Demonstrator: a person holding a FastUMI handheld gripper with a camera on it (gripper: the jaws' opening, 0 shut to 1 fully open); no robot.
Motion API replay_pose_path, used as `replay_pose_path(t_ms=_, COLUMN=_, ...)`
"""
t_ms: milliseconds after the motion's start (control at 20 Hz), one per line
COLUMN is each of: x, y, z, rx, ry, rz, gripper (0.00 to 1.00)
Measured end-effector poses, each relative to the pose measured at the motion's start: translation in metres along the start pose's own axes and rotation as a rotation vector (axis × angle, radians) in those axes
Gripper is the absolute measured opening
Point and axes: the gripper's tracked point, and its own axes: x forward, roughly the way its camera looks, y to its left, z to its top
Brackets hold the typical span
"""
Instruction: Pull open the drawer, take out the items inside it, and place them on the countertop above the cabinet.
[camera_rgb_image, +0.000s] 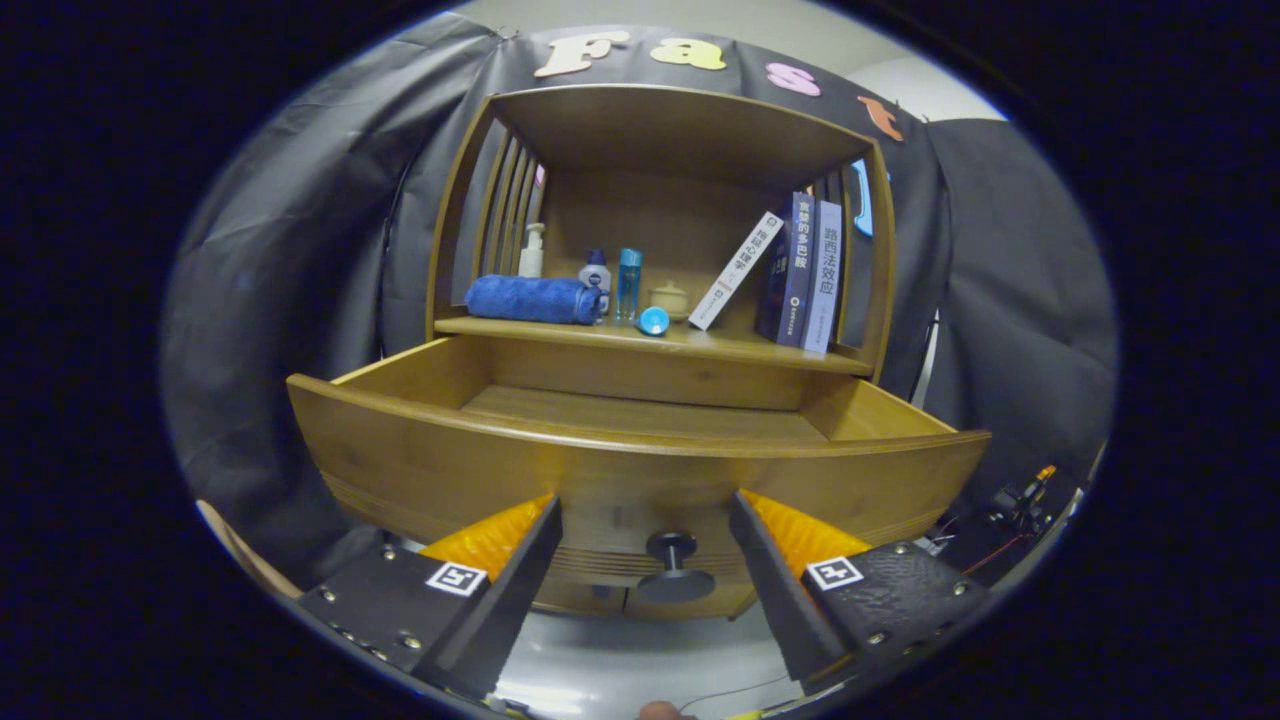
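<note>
Centrally, drawer (640, 450): one, pulled out of the cabinet (480, 200); wooden floor bare where visible, front part hidden behind its front panel.
Knob (672, 562): one, dark, between the fingers, untouched.
Gripper (645, 520): fingers apart, clamped on nothing.
Countertop (700, 345): one rolled blue towel (533, 299), one pump bottle (532, 250), two small bottles (596, 270), one blue cap (653, 320), one small jar (669, 298), three books (797, 270).
Hard to make out: wiring (1015, 500) to the right.
</note>
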Motion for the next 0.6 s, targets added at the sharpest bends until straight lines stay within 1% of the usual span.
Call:
replay_pose_path(t_ms=150, x=0.015, y=0.001, z=0.007, rx=0.005, ry=-0.004, rz=0.001, gripper=1.00)
replay_pose_path(t_ms=250, x=0.027, y=0.002, z=0.019, rx=0.001, ry=-0.041, rz=0.005, gripper=1.00)
replay_pose_path(t_ms=600, x=0.078, y=0.007, z=0.034, rx=0.026, ry=-0.019, rz=-0.015, gripper=1.00)
